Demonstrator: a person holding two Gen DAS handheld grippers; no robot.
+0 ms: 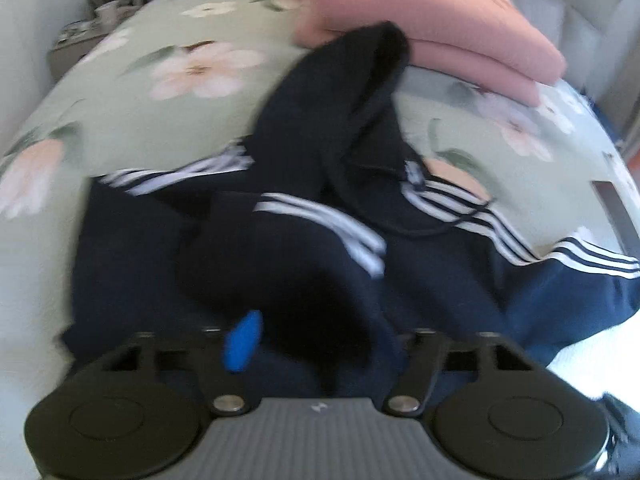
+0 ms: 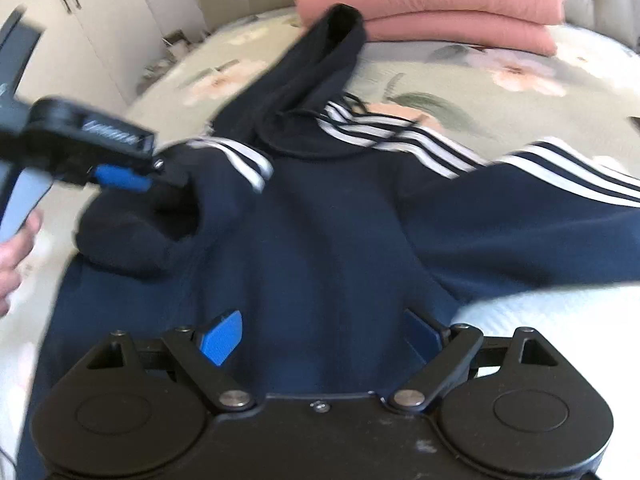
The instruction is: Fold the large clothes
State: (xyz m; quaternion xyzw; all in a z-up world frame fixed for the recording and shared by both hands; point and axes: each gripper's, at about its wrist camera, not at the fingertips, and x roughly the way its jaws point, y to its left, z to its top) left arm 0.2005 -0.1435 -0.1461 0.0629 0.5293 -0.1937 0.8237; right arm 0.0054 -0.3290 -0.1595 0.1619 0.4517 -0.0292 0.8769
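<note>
Floral bedspread (image 2: 460, 92), folded pink blankets (image 2: 432, 4) behind navy hoodie (image 2: 328, 232), left tool (image 2: 160, 176) clamping sleeve, right tool (image 2: 320, 336) spread.

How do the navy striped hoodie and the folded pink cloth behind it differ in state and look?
The navy hoodie with white sleeve stripes lies spread out and rumpled; the pink cloth sits folded in a neat stack. The hoodie is dark and striped, the pink cloth plain. The hoodie is nearest the cameras, the cloth farther back. Both rest on the floral bedspread.
</note>
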